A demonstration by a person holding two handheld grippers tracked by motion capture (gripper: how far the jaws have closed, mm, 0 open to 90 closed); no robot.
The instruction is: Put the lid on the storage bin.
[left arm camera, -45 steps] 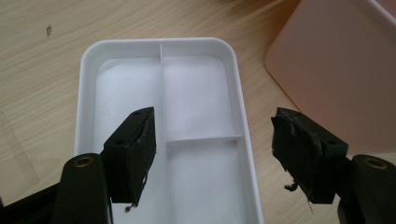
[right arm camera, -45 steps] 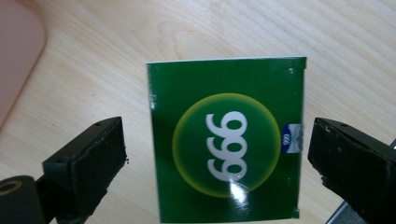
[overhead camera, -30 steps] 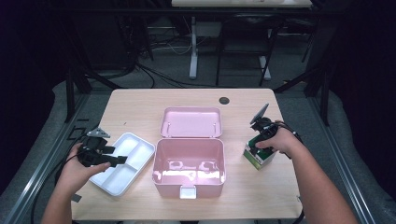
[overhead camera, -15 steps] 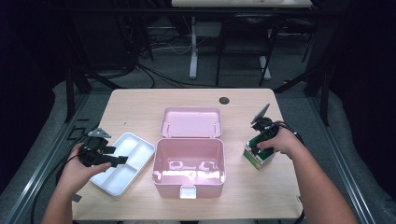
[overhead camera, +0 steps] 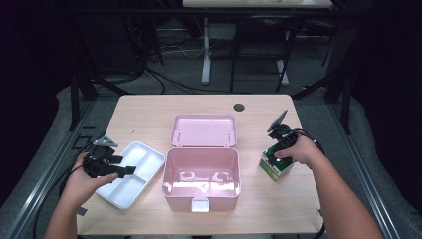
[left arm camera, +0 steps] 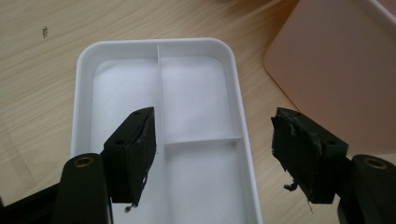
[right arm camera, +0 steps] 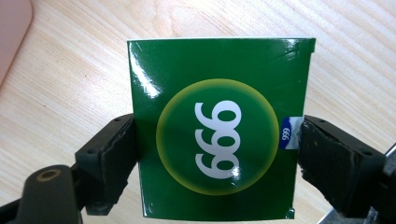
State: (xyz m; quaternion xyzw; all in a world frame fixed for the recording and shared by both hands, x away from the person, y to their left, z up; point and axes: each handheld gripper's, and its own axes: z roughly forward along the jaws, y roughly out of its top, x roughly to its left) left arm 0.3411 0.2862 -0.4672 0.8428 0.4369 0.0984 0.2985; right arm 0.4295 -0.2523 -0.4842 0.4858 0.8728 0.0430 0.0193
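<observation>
The wooden table (overhead camera: 149, 112) is occupying the middle of the high view, with a dark cable hole (overhead camera: 239, 107) near its upper edge. At frame centre an open pink box (overhead camera: 201, 174) is sitting with its hinged lid (overhead camera: 204, 130) lying flat behind it. Left of the box, a white divided tray (overhead camera: 132, 172) is lying at a slant; in the left gripper view its rim (left arm camera: 154, 43) is running across the upper half. The left gripper (overhead camera: 122, 170) is hovering over the tray's lower left part, its jaws standing wide apart and grasping nothing. At the right of the high view, a green carton marked 999 (overhead camera: 275, 165) is resting on the table, well apart from the box. The right gripper (overhead camera: 272, 158) is closing on this carton: in the right gripper view the carton (right arm camera: 217, 126) is sitting between the two pads, which are meeting its side faces
</observation>
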